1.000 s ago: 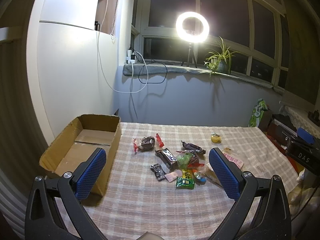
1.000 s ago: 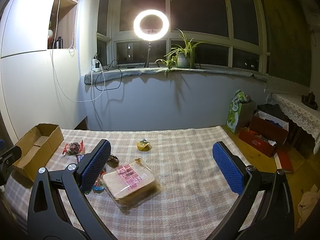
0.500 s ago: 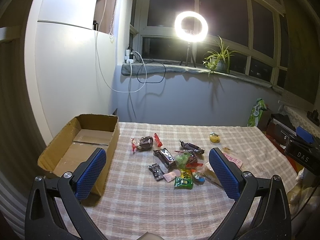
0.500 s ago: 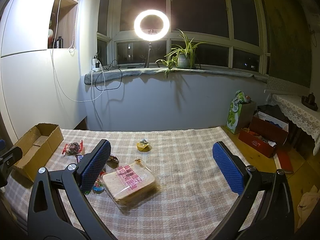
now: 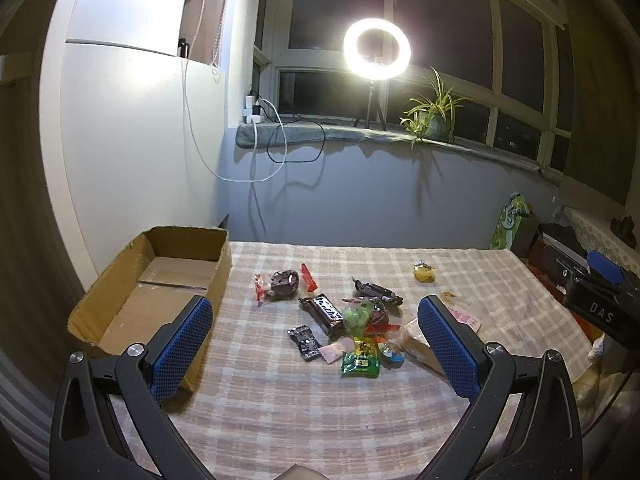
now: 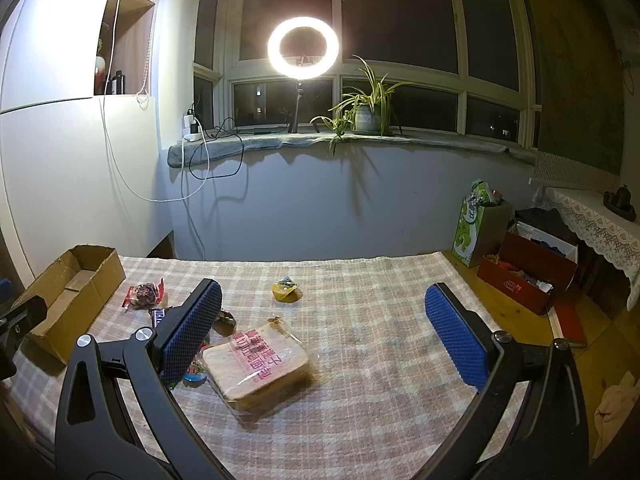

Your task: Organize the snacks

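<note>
while both grippers hover wide apart and empty, little has changed in the last second: the left gripper (image 5: 312, 340) has only drifted slightly, so sorting hasn't begun. the snacks (image 5: 340, 316) lie heaped mid-table, the box (image 5: 160, 276) empty at far left. the bread (image 6: 256, 364) sits nearest the right gripper (image 6: 320, 332); a yellow snack (image 6: 286, 292) lies apart, and nothing blocks the way.

Snack pile (image 5: 352, 320) crowds the checked cloth's (image 6: 380, 320) middle; cardboard box (image 5: 160, 280) walls its left edge.
</note>
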`<state>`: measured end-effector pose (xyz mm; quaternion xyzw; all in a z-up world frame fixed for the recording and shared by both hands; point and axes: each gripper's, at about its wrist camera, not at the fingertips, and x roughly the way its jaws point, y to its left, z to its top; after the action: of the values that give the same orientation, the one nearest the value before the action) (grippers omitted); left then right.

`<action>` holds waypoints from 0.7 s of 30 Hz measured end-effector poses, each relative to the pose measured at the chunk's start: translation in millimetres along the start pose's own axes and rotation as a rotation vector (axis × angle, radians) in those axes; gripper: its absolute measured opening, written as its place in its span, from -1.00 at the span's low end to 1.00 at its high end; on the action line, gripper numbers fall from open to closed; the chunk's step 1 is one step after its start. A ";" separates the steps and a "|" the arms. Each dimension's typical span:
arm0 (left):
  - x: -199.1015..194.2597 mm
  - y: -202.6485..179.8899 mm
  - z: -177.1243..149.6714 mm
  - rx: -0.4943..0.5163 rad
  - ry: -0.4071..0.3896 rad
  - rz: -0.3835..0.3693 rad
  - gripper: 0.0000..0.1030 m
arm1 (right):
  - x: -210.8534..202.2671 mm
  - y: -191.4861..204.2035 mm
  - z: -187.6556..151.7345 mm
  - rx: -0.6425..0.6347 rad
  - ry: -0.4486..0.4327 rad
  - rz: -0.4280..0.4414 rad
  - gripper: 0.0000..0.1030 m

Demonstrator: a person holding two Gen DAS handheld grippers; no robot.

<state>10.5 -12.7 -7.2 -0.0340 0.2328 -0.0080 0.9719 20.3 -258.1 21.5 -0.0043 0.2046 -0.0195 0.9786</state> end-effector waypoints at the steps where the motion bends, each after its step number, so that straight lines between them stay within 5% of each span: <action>1: 0.9 -0.2 -0.3 0.001 0.003 -0.002 0.98 | -0.1 0.7 -0.2 -0.002 0.000 0.000 1.00; 13: 16.7 -9.5 -7.6 -0.001 0.066 -0.054 0.98 | 21.5 -14.4 -10.7 0.003 0.076 0.060 1.00; 21: 37.1 -23.0 -16.8 -0.018 0.152 -0.144 0.93 | 53.2 -38.4 -18.2 0.018 0.204 0.221 1.00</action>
<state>35.9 -37.8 -37.3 -0.0587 0.3031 -0.0781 0.9480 60.4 -298.7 -15.8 0.0288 0.3020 0.0864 0.9490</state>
